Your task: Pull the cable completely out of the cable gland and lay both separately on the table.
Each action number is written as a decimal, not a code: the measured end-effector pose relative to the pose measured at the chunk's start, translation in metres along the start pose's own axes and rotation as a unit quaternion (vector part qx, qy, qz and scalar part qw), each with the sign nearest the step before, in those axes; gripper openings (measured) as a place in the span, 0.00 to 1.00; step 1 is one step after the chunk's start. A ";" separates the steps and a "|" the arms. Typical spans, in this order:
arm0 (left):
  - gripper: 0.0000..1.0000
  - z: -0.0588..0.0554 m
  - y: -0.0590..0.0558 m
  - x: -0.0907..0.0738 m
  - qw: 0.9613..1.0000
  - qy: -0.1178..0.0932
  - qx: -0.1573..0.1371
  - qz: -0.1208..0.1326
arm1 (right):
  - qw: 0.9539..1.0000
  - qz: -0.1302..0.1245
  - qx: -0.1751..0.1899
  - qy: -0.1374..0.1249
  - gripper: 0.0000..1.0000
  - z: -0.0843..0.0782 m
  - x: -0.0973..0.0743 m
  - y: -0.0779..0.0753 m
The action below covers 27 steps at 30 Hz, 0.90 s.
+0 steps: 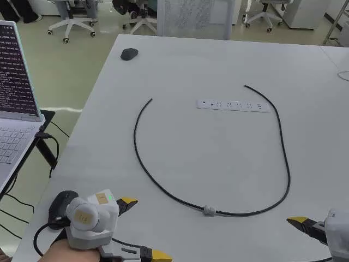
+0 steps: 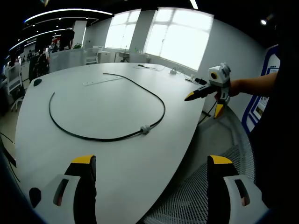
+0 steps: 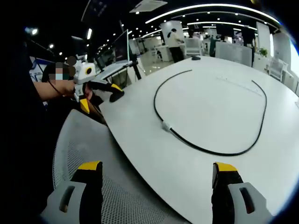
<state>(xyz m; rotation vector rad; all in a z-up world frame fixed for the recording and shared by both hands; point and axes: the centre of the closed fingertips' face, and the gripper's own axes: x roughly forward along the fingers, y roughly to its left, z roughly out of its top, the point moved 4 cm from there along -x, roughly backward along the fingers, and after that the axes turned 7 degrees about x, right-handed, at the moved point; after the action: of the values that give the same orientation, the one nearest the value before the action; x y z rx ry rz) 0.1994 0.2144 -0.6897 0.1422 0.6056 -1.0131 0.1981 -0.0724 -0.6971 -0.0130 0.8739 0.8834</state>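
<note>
The cable (image 1: 135, 144) is lying in an open loop on the white table (image 1: 218, 158), the cable gland (image 1: 208, 210) sitting on it at the near bend, its detail too small to make out. The left gripper (image 2: 152, 161) and right gripper (image 3: 156, 167) are hovering at the near edge, jaws wide apart, gripping nothing; the head view is cutting off the right one. A power strip (image 1: 233, 105) is lying between the cable's far ends, a laptop (image 1: 16, 76) standing left.

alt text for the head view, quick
A black cable lies in a wide U on a white table, threaded through a grey cable gland at the bottom of the loop. A power strip lies between its ends; the left gripper and right gripper hover at the near edge.
</note>
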 end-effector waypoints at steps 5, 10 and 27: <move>0.95 -0.002 0.000 0.001 1.000 0.005 0.003 -0.002 | 1.000 0.002 -0.008 -0.002 0.97 0.002 0.002 0.006; 0.96 -0.001 0.004 0.001 1.000 -0.001 0.000 0.001 | 1.000 0.001 -0.012 0.006 0.97 0.004 0.004 0.008; 0.94 -0.006 0.008 0.004 1.000 0.013 0.003 -0.002 | 0.999 0.012 -0.037 0.013 0.90 0.040 0.022 0.004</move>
<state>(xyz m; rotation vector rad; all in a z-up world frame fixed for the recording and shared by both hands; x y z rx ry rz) 0.2052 0.2176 -0.6980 0.1595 0.6280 -1.0173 0.2292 -0.0407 -0.6839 -0.0789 0.8666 0.9406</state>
